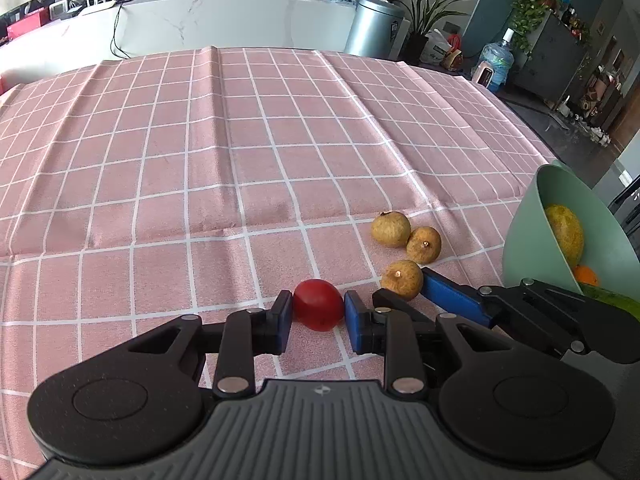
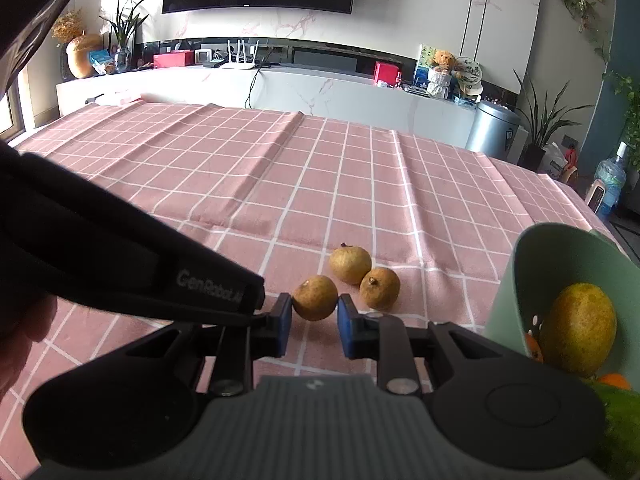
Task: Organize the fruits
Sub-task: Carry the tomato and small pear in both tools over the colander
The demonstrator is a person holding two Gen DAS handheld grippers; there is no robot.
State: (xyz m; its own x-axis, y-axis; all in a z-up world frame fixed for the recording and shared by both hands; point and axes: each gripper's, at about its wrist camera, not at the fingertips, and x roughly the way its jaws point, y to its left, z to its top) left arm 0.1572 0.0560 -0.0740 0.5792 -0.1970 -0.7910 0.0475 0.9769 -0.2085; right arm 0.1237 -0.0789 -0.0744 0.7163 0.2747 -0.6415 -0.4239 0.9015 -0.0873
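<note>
My left gripper is shut on a small red tomato low over the pink checked tablecloth. My right gripper is shut on the nearest brown longan, just right of the left one; it shows in the left wrist view with that longan between its blue pads. Two more longans lie touching just beyond; they also show in the left wrist view. A green bowl at the right holds a yellow fruit and an orange one.
The bowl's wall stands close to the right of both grippers. The left gripper's black body fills the right wrist view's left side. A green fruit lies at the lower right. The table's right edge is just beyond the bowl.
</note>
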